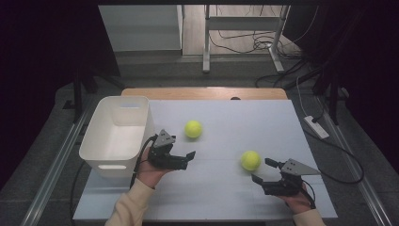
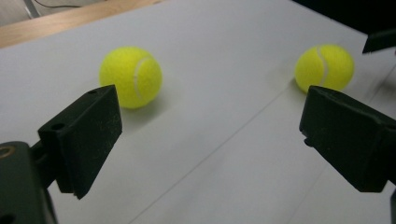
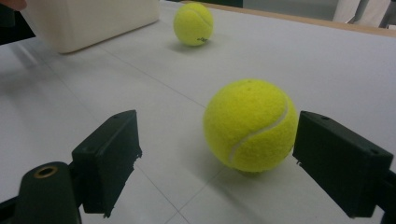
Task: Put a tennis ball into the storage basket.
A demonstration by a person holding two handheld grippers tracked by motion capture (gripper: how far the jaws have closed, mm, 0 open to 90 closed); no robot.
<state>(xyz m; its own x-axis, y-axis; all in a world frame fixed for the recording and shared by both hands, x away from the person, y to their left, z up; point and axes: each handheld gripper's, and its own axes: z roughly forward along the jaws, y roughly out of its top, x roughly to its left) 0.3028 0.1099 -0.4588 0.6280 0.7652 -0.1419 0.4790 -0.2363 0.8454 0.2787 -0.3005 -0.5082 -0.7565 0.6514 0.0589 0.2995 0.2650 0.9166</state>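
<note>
Since the right gripper (image 1: 264, 170), lower right of the high view, has its jaws spread around the near tennis ball (image 1: 251, 160) without touching, closing off-centre could squirt it away across the tabletop (image 1: 226, 197). It's round, so no long axis. Left gripper (image 1: 184, 160) gapes too, aimed between both balls; white bin (image 1: 101, 141) upper left.

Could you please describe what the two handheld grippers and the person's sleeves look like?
Both the left gripper and the right gripper are black, each with two blocky jaws, a grey three-cornered plate on top and a trailing black cable. The person's sleeves are cream-coloured with ribbed cuffs.
</note>
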